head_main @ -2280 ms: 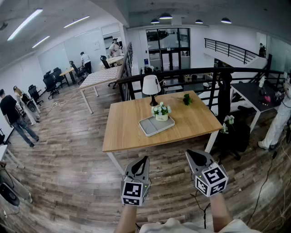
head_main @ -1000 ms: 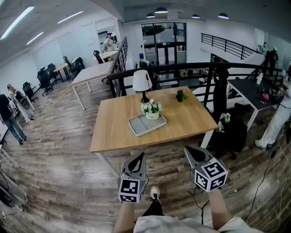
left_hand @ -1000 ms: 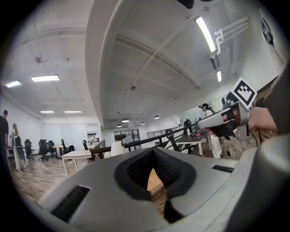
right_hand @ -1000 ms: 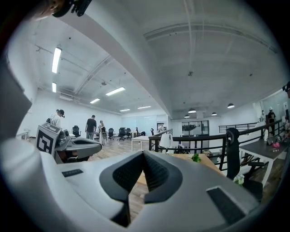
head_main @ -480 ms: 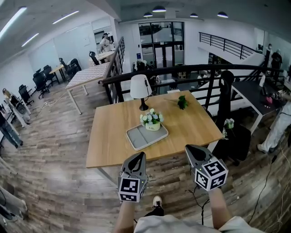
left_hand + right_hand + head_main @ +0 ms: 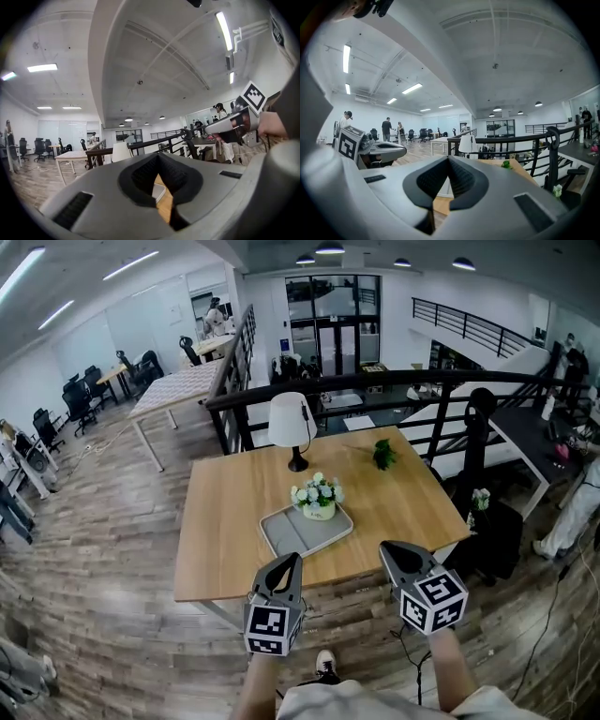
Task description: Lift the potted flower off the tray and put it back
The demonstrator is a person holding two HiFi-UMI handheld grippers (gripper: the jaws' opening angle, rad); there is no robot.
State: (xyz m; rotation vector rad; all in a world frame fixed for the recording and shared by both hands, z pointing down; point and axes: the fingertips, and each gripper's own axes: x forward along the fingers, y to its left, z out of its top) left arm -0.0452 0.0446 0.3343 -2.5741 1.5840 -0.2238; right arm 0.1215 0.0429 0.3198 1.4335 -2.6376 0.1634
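bright, even light from ceiling strip lights (image 6: 131, 265); soft shadows; strong fisheye bending at edges; gripper views dark-cornered.

Open office: wood-plank floor (image 6: 103, 521), black railing (image 6: 356, 385), ceiling lights (image 6: 328, 249).

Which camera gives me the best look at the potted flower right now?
The head view: the potted flower stands in full sight at the far end of the tray. The left gripper view catches only a sliver of tray between its jaws, no flower. The right gripper view shows no flower either.
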